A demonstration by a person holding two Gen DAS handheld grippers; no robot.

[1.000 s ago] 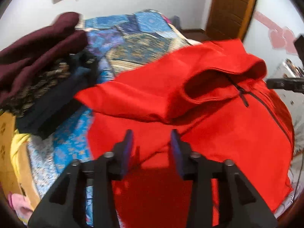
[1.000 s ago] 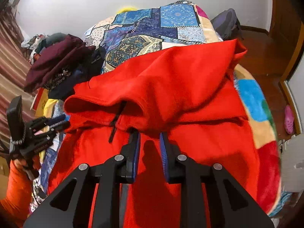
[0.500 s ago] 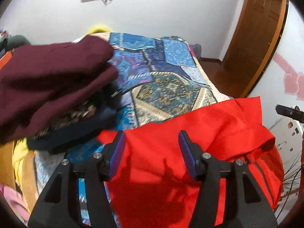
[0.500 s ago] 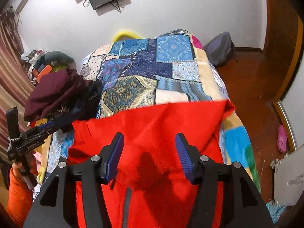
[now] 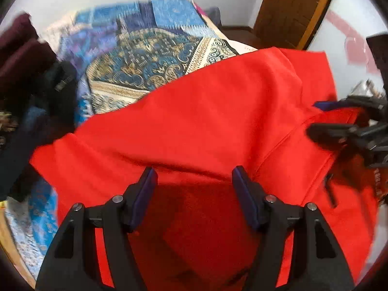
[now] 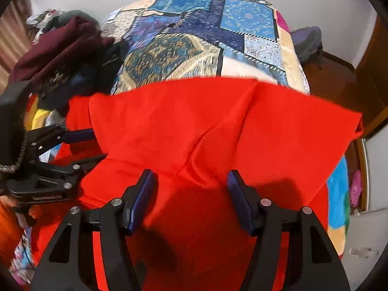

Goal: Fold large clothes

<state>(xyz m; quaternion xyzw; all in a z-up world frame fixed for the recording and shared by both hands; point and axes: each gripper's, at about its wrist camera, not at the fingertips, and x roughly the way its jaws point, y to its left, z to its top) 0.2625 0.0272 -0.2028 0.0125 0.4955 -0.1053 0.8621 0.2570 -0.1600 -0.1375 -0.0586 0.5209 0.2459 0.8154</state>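
A large red zip-up garment (image 5: 206, 121) (image 6: 194, 121) lies on the bed, its upper part folded over onto the lower part. In its own view my left gripper (image 5: 194, 172) hovers just above the red cloth. Its jaws are opening, and the fabric lies under the gap without being pinched. My right gripper (image 6: 191, 173) stands the same way over the fold, jaws opening and pads clear of the cloth. Each gripper also shows in the other's view: the right gripper (image 5: 315, 118) at the garment's right side, the left gripper (image 6: 94, 145) at its left edge.
A patchwork bed cover (image 5: 150, 60) (image 6: 194, 36) lies beyond the garment. A pile of maroon and dark clothes (image 5: 19, 55) (image 6: 60, 46) sits at the left. A backpack (image 6: 308, 41) and a wooden door (image 5: 291, 7) are past the bed's far right corner.
Both pairs of jaws have spread, the right from nearly shut on the red cloth to wide apart. The lifted red flap now lies folded over the garment. Both views swung up, then back down.
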